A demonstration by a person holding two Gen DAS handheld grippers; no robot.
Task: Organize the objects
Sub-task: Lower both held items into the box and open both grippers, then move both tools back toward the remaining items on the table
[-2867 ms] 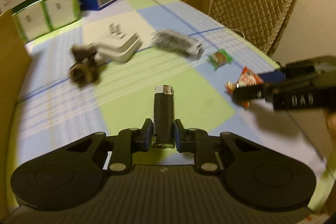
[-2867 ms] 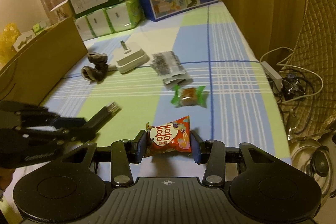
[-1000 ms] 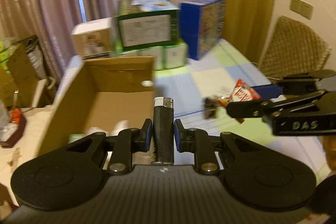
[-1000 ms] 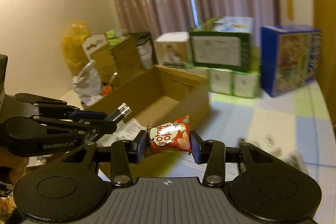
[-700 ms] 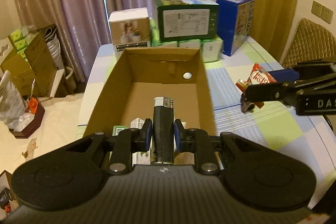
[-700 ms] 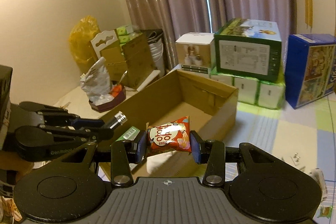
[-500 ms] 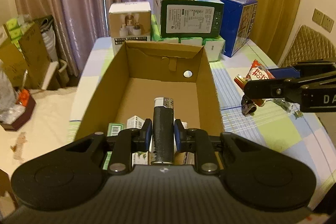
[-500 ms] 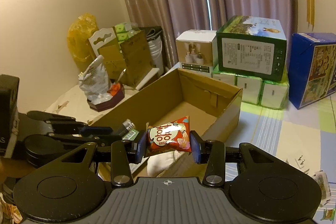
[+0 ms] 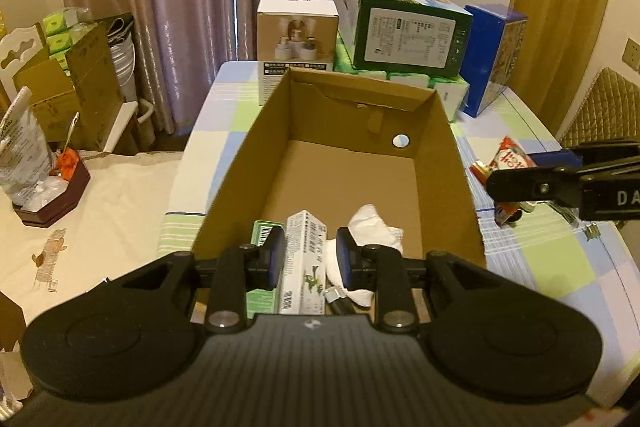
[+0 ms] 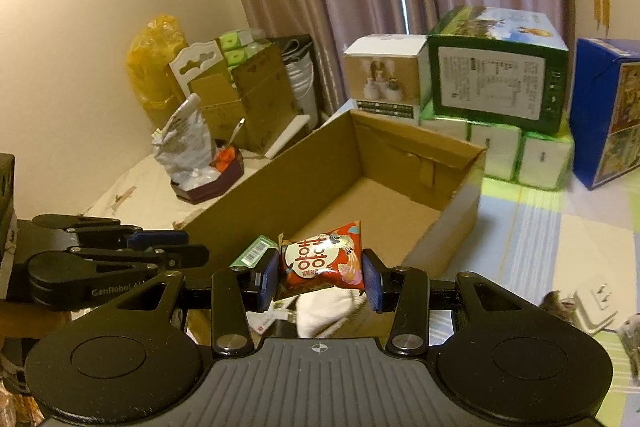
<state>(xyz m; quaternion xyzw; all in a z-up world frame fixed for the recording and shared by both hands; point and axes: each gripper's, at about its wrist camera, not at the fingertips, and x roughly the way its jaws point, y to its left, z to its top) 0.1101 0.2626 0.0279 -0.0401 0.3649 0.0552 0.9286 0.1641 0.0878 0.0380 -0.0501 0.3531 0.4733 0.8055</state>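
The right gripper [image 10: 320,277] clamps a red snack packet [image 10: 322,261] between its blue pads, above the near end of an open cardboard box [image 10: 460,211]. The left gripper [image 10: 168,247] reaches in from the left over the box's near rim, fingers parted and empty. A white cloth [image 10: 324,311] lies below the packet.

Both wrist views look down, close over the shared cardboard box [image 9: 256,131].

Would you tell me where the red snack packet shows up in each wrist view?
Left wrist: red snack packet at right edge, held in the right gripper, beside the cardboard box.
Right wrist: centre bottom, between the right gripper fingers.
Shared landmark: green carton.
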